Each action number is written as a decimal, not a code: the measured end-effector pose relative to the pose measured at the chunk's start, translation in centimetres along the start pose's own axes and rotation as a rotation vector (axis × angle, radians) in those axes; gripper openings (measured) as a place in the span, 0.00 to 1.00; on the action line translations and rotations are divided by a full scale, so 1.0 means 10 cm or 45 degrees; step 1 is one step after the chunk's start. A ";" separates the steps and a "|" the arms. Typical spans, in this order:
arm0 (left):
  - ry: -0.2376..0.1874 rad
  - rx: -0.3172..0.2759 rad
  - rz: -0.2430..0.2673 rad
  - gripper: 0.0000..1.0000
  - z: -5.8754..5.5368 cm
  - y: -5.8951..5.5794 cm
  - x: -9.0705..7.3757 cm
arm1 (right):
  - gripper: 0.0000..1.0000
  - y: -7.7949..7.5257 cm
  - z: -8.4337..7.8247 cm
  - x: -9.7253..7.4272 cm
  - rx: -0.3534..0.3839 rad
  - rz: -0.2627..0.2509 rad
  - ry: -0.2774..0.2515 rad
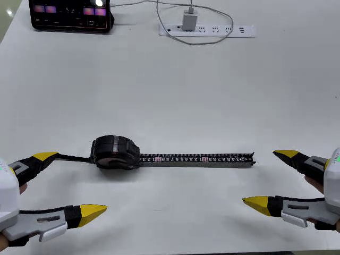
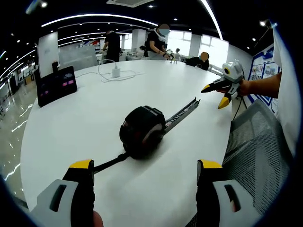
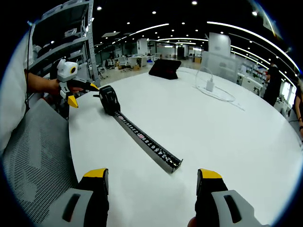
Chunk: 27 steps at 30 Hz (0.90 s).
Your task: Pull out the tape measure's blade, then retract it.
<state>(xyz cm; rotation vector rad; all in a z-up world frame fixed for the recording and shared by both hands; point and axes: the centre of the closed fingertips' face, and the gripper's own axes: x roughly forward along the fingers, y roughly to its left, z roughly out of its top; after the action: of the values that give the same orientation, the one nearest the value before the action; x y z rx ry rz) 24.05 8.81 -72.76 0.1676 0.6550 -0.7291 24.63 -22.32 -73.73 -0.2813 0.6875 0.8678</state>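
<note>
A black tape measure (image 1: 115,152) (image 2: 142,131) (image 3: 109,99) lies on the white table (image 1: 170,95), its dark blade (image 1: 196,159) (image 2: 182,113) (image 3: 147,141) pulled out to the right, ending in a hook (image 1: 252,159) (image 3: 174,165). A black strap runs from the case toward my left gripper (image 1: 66,183) (image 2: 144,170) (image 3: 80,92), which stands open just left of the case with nothing held. Just beyond the blade's tip my right gripper (image 1: 271,178) (image 3: 151,179) (image 2: 215,94) is open and apart from it.
A dark tablet (image 1: 70,14) (image 2: 57,85) (image 3: 164,67) stands at the far left of the table. A white power strip (image 1: 207,30) with a plugged charger (image 1: 189,20) (image 2: 116,72) and cable lies at the far middle. People stand beyond the table.
</note>
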 end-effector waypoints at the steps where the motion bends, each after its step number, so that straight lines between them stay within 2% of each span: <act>1: -0.003 -0.001 -0.003 0.87 0.00 -0.01 0.00 | 0.77 0.01 0.00 0.00 0.000 -0.004 -0.007; 8: -0.014 0.016 0.020 0.88 -0.03 -0.04 -0.04 | 0.77 0.02 -0.01 -0.02 0.007 -0.019 -0.032; 16: -0.023 -0.001 0.033 0.89 -0.09 -0.08 -0.11 | 0.79 0.07 -0.10 0.00 -0.004 -0.016 -0.024; 27: -0.038 -0.027 0.042 0.91 -0.11 -0.11 -0.13 | 0.82 0.12 -0.15 0.01 -0.007 -0.016 -0.008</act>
<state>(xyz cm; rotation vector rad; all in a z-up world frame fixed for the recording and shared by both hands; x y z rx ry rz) 21.98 9.13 -72.74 0.1474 0.6297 -0.6919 23.07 -22.19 -74.90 -0.2870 0.6768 0.8585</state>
